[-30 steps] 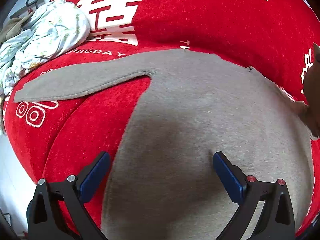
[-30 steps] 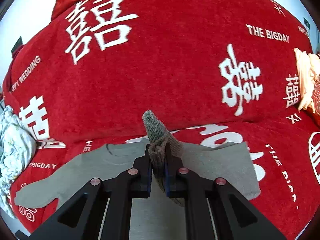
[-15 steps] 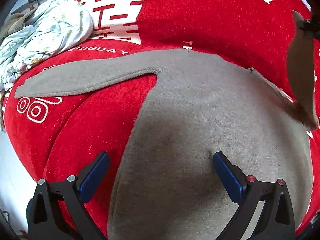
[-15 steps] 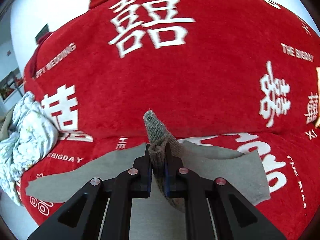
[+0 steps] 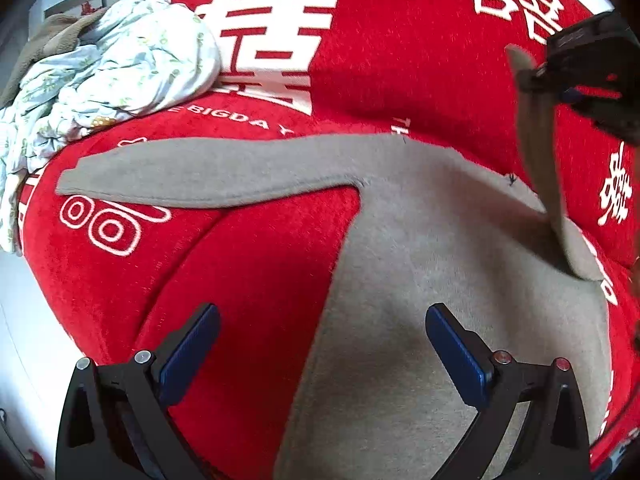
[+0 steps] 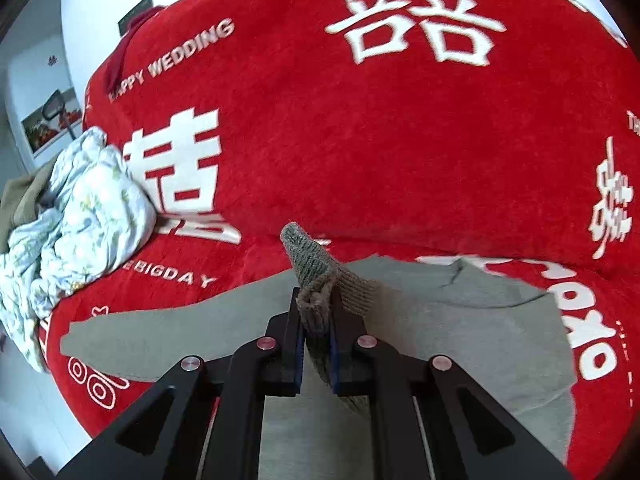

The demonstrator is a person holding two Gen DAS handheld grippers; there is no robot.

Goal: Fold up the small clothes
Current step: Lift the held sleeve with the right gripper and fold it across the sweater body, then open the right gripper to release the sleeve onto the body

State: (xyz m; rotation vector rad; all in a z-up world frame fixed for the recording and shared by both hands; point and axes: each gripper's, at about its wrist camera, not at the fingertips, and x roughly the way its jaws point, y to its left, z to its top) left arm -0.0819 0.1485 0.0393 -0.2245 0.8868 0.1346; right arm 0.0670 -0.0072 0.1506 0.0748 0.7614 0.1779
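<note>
A grey long-sleeved top (image 5: 432,264) lies flat on a red cover with white lettering; it also shows in the right wrist view (image 6: 460,332). Its left sleeve (image 5: 208,176) stretches out to the left. My left gripper (image 5: 320,340) is open and empty, low over the top's lower left edge. My right gripper (image 6: 316,320) is shut on the ribbed cuff (image 6: 312,268) of the right sleeve and holds it lifted. In the left wrist view that sleeve (image 5: 540,152) hangs from the right gripper (image 5: 536,76) over the top's right shoulder.
A crumpled pale floral garment (image 5: 108,84) lies at the far left on the cover, also in the right wrist view (image 6: 76,216), with a brown cloth (image 5: 60,36) behind it. The red cover (image 5: 240,280) drops off at the left to a white floor.
My right gripper has carried the cuff up and leftward; the sleeve now hangs over the top's right shoulder in the left wrist view. The left gripper stays open in place.
</note>
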